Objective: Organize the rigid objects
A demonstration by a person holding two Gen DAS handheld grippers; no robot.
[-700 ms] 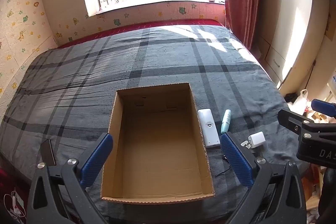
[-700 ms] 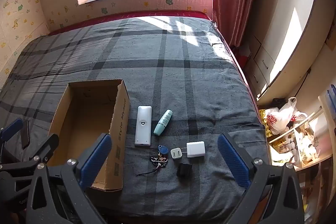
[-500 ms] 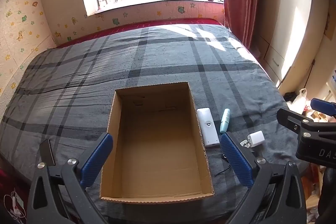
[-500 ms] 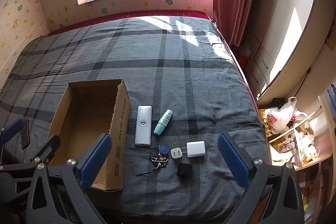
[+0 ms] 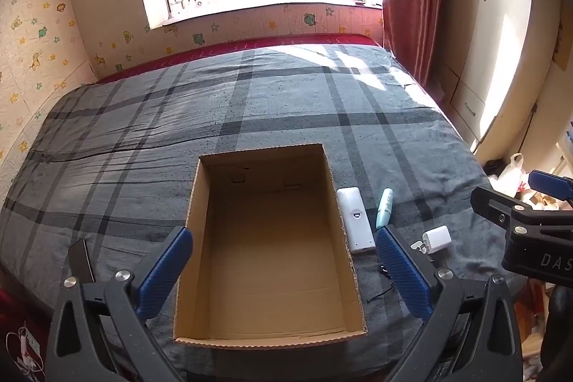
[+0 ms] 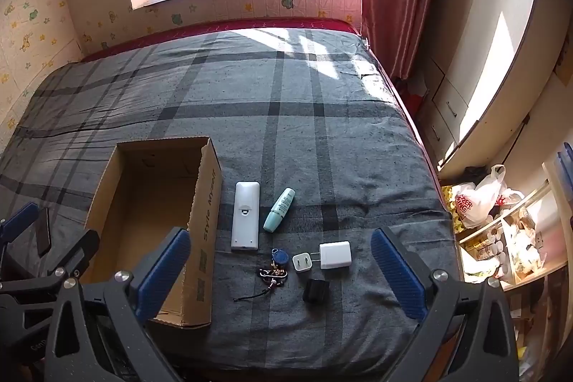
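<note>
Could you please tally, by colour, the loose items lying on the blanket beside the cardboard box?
White: 3, the remote, the charger block and the small plug adapter
Mint green: 1, the tube
Black: 1, the small cube
Blue tag with metal charms: 1, the keychain
Total: 6

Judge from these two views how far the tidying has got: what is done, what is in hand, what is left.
Done: nothing; the cardboard box is empty. In hand: nothing; the left gripper and right gripper are open above the bed. Left: remote, green tube, keys, white charger, small plug, black cube.
</note>
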